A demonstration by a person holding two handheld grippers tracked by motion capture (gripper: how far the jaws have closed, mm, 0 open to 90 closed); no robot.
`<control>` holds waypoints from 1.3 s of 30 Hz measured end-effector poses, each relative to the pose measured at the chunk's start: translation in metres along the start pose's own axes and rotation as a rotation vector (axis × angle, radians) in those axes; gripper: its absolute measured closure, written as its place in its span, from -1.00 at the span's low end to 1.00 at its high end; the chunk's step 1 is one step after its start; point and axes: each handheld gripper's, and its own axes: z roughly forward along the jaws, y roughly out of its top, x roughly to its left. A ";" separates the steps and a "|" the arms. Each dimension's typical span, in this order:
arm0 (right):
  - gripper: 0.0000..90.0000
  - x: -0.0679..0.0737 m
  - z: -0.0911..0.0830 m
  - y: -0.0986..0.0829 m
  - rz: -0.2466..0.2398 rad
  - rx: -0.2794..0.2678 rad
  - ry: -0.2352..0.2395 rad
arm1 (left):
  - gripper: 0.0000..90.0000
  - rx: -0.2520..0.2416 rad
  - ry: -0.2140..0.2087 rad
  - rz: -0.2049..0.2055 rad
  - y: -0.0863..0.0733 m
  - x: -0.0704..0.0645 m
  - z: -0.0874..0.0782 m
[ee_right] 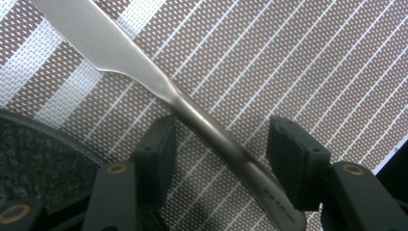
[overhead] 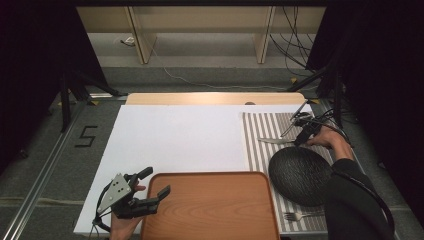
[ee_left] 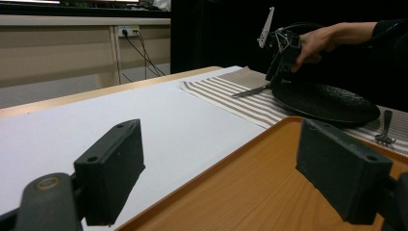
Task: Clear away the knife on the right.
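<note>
Right gripper view: gripper [ee_right: 219, 144] astride knife [ee_right: 144, 77]

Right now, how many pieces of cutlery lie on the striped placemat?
2: a knife on the mat beyond the black plate, between the right gripper's open jaws, and a fork at its near edge.

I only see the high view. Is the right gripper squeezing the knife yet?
Observer: Not yet. The right gripper view shows the right gripper open, one jaw on each side of the knife handle.
Operator: Is my left gripper holding something?
Observer: No. The left gripper view shows the left gripper open with nothing between its jaws, over the wooden tray.
Operator: Is the plate deep?
Observer: From the side, in the left gripper view, the black plate looks shallow.
</note>
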 end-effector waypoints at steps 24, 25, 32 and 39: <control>0.34 0.003 -0.001 0.002 -0.026 0.016 0.030 | -0.62 0.000 -0.001 0.000 0.000 -0.001 0.000; 0.35 0.003 -0.001 0.002 -0.026 0.016 0.033 | -0.62 0.000 -0.001 0.000 0.000 -0.001 0.000; 0.52 0.005 -0.001 0.002 -0.040 0.014 0.049 | -0.62 0.000 -0.002 0.000 0.000 -0.001 0.000; 0.67 0.006 -0.002 0.003 -0.058 0.023 0.062 | -0.62 0.000 -0.002 0.000 0.000 -0.001 0.000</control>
